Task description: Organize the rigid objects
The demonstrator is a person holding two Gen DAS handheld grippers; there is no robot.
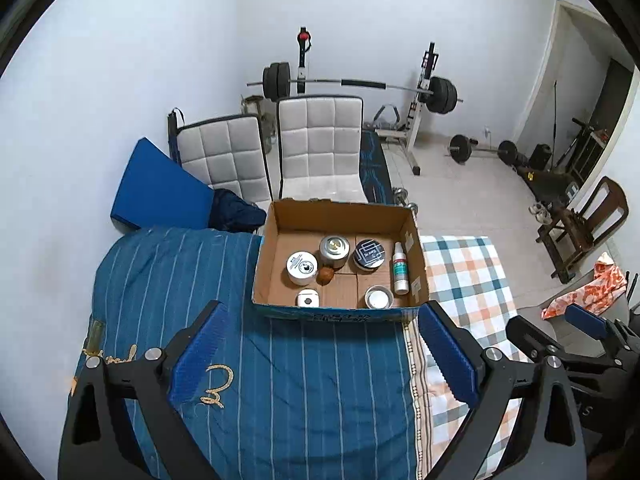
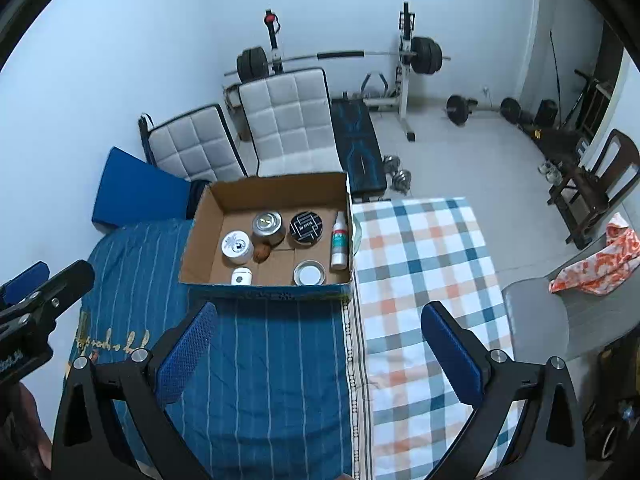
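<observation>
An open cardboard box (image 1: 276, 236) (image 2: 200, 224) sits on the bed. Inside are a white jar (image 1: 302, 267) (image 2: 237, 247), a metal tin (image 1: 334, 250) (image 2: 269, 224), a black-lidded jar (image 1: 369, 254) (image 2: 306, 227), a white spray bottle (image 1: 400, 269) (image 2: 339, 245), a small brown ball (image 1: 325, 275) (image 2: 261, 255), a small white case (image 1: 307, 299) (image 2: 241, 277) and a shallow round tin (image 1: 378, 297) (image 2: 309, 273). My left gripper (image 1: 324, 360) is open and empty, held above the blue cover short of the box. My right gripper (image 2: 320, 344) is open and empty, above the bed's blue and checked covers.
The bed has a blue striped cover (image 1: 280, 380) and a checked blanket (image 2: 420, 264). Two white padded chairs (image 1: 320, 144), a blue cushion (image 1: 160, 188), a weight bench with barbell (image 1: 360, 86), a wooden chair (image 2: 592, 188) and a grey chair with orange cloth (image 2: 592, 264) surround it.
</observation>
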